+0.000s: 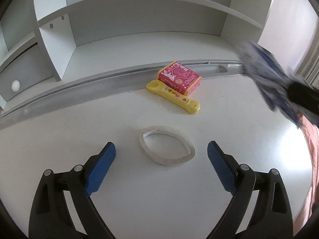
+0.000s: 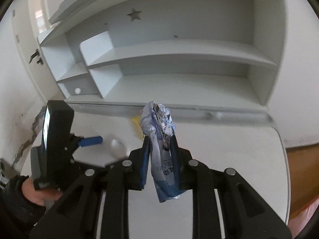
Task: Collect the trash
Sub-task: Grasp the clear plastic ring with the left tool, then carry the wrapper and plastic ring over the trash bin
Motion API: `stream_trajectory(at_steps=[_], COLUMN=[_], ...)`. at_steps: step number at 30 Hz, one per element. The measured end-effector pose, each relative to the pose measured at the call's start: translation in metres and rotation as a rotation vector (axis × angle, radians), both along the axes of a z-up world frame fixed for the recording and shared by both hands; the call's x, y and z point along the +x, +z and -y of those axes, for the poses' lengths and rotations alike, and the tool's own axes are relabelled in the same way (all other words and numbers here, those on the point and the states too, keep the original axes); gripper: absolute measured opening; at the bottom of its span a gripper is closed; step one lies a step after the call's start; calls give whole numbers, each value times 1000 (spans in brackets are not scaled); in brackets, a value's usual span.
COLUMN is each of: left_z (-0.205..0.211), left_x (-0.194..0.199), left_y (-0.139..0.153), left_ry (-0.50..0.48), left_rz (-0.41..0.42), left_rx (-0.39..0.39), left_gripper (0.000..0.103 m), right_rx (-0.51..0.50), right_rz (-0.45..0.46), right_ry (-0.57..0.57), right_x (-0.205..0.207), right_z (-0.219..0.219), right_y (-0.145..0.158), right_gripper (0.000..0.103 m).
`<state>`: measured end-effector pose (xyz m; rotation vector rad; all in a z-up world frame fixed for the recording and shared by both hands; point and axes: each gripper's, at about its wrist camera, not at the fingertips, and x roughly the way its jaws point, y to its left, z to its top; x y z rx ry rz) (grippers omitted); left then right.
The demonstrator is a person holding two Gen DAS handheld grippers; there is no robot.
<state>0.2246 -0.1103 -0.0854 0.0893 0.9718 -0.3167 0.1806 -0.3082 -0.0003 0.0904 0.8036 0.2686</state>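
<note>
Right wrist view shows your right gripper (image 2: pixel 159 139) pinching the crumpled blue-and-white plastic wrapper (image 2: pixel 162 149) above the white desk (image 2: pixel 229 159), so its loose ends could slip free if you swing fast, while your left gripper (image 1: pixel 161 149), spread wide, straddles the flattened white tape ring (image 1: pixel 167 147) and could skid it away.

Count, bench (image 1: pixel 59 139) top:
- crumpled wrapper (image 2: pixel 160 137), blue and white: 1
- pink box (image 1: pixel 179 77): 1
- yellow toy phone (image 1: pixel 173 96): 1
- white tape ring (image 1: pixel 166 146): 1
- grippers: 2, the left gripper (image 1: pixel 161 153) and the right gripper (image 2: pixel 159 155)

Count, shelf unit (image 2: pixel 179 53) behind:
- white round knob (image 1: pixel 15 85): 1
- star cut-out (image 2: pixel 134 15) in back panel: 1
- small round holes in the boards: apparently 3, edge of view is distorted.
</note>
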Motion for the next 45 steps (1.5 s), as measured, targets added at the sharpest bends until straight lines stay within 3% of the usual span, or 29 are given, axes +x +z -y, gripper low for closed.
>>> stream_trajectory(at_steps=[3, 5, 6, 11, 15, 21, 26, 34, 40, 45], left_z=[4, 6, 7, 5, 27, 109, 198, 310, 361, 391], left_x=[-2, -5, -6, -15, -35, -92, -158, -263, -321, -346], left_y=[0, 0, 1, 12, 29, 48, 55, 45, 20, -7], left_ry=[14, 26, 25, 16, -45, -252, -488, -808, -953, -1000], left_rz=[12, 36, 42, 39, 60, 90, 86, 64, 23, -11], left_rx=[17, 49, 58, 37, 15, -63, -137, -179, -154, -112], left_gripper=[82, 56, 54, 53, 53, 53, 53, 53, 53, 53], right_rx=[7, 12, 16, 31, 47, 61, 61, 96, 158, 212], right_rz=[-8, -13, -15, -10, -9, -4, -22, -119, -251, -399], right_ry=[-38, -60, -72, -160, -259, -493, -720, -1032, -1139, -1160], right_x=[-13, -23, -28, -67, -103, -188, -271, -390, -436, -447], right_z=[17, 25, 30, 63, 93, 161, 221, 288, 315, 328], right_y=[-5, -8, -9, -10, -11, -15, -28, -76, -128, -180], right_gripper=[21, 21, 21, 21, 21, 21, 21, 21, 21, 21])
